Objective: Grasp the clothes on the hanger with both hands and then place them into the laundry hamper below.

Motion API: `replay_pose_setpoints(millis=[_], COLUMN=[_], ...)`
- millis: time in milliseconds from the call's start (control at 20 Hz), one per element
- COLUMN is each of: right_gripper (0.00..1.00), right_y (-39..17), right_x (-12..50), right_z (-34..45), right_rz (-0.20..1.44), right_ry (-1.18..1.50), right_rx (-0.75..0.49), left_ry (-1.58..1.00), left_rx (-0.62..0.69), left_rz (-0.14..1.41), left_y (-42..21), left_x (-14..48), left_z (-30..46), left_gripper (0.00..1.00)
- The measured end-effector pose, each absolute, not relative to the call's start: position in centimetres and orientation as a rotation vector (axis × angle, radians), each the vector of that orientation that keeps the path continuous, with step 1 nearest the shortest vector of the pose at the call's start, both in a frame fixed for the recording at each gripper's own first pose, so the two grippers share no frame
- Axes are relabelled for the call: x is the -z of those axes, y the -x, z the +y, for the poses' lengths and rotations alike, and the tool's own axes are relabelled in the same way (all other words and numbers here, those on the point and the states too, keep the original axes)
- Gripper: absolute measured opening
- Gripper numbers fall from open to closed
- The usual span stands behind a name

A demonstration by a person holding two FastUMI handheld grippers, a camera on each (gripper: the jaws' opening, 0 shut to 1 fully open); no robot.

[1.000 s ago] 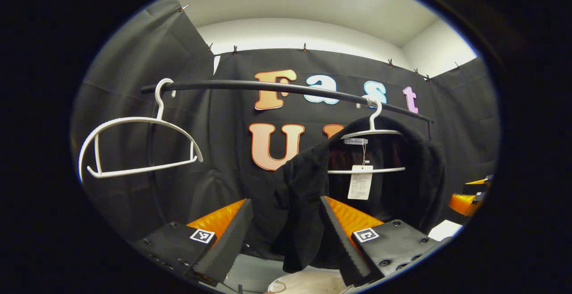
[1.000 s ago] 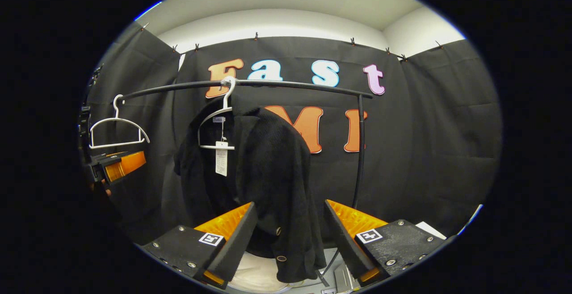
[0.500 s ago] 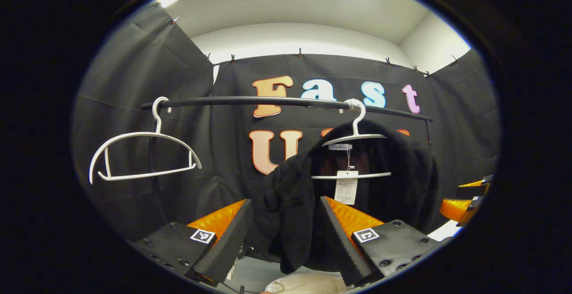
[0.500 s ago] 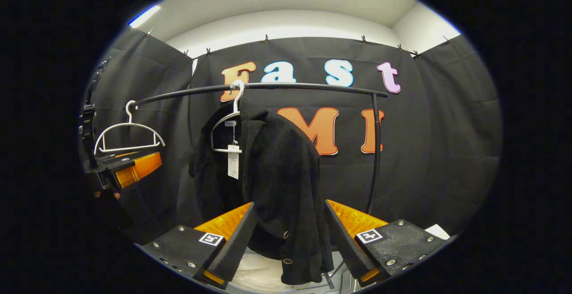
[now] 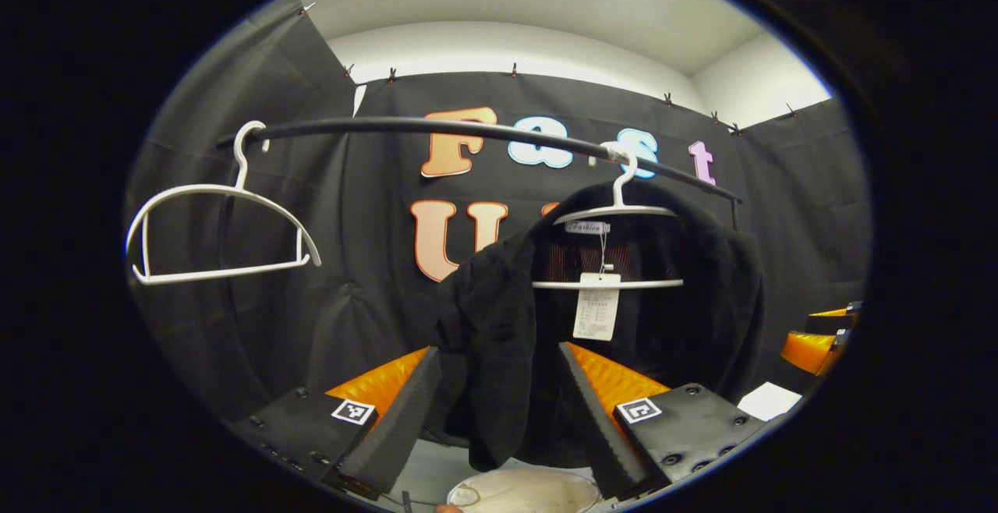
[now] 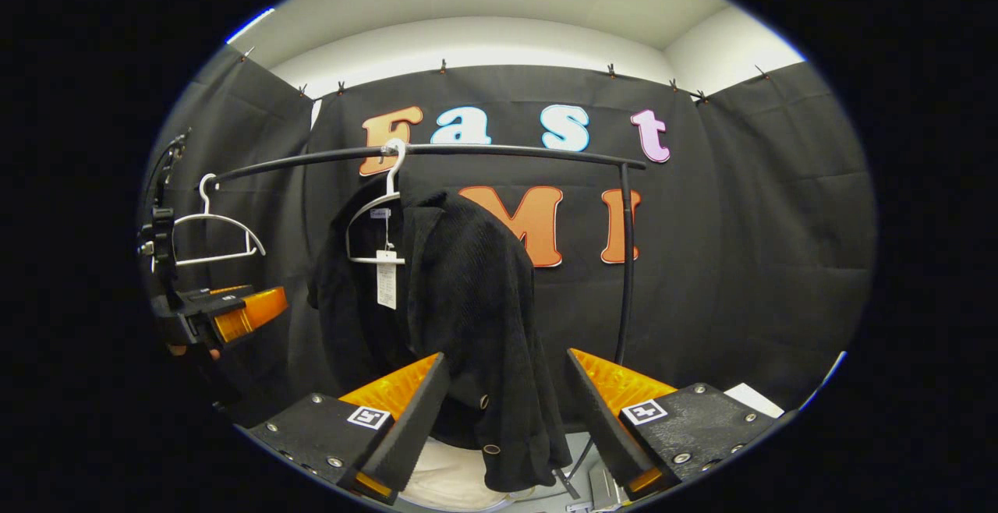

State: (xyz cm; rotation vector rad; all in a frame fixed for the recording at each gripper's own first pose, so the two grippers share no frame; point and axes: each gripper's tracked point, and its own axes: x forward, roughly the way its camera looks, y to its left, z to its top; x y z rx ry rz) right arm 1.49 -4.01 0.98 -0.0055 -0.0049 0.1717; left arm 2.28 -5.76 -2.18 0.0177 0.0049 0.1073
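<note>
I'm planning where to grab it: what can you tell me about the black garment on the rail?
The black garment looks like a knitted jacket with round buttons near its hem. It hangs on a white hanger hooked over the black rail, with a paper tag dangling inside the collar. The front is open and one panel droops in folds. Its lower edge hangs in line with the gap of each open tool, left and right; neither grips it.

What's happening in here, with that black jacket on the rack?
A person holds a gripper in each hand, both aimed at a black jacket that hangs on a white hanger from the rail. The left gripper and the right gripper are both open, with the cloth framed between their fingers but not yet gripped. A pale hamper waits below. A second hanger hangs bare.
</note>
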Motion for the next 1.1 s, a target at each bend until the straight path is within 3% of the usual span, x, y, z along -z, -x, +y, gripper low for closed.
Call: replay_pose_setpoints(millis=[100,150,300,450,500,650,800,900,1050,1100], right_gripper=[0.99,0.92,0.92,0.92,0.99,0.99,0.99,0.93,0.96,0.97], right_y=[-1.3,-1.2,-1.6,-2.0,-2.3,-3.0,-4.6,-5.7,-6.8,-7.3], right_x=[-0.8,-0.9,-0.8,-0.4,-0.3,-0.9,-1.3,-0.8,-0.1,0.1], right_z=[-3.6,-3.2,-2.2,-0.6,-0.2,0.6,0.9,1.4,2.2,2.3], right_rz=[0.005,0.001,0.002,0.011,0.015,0.008,0.003,0.018,0.027,0.026], right_ry=[-0.003,-0.004,-0.006,-0.021,-0.018,-0.004,-0.003,-0.008,0.006,0.018], right_rx=[-0.162,-0.167,-0.186,-0.229,-0.238,-0.247,-0.223,-0.203,-0.173,-0.156], left_ry=[-0.012,-0.022,-0.044,-0.055,-0.052,-0.039,-0.031,-0.022,-0.033,-0.045], left_rx=[-0.091,-0.088,-0.089,-0.092,-0.099,-0.077,-0.035,-0.004,0.018,0.023], left_rz=[0.023,0.024,0.013,0.019,0.023,0.010,0.014,0.043,0.068,0.079], left_y=[-2.8,-3.2,-4.5,-5.3,-5.5,-6.2,-8.0,-9.6,-11.8,-12.5], left_x=[3.1,3.2,3.3,3.9,4.2,4.4,5.0,6.1,7.5,8.0], left_z=[-5.6,-5.4,-4.9,-4.3,-4.1,-4.3,-4.5,-4.5,-4.4,-4.4], left_gripper=[0.94,0.97,1.00,0.97,0.94,0.97,0.97,0.94,0.97,0.94])
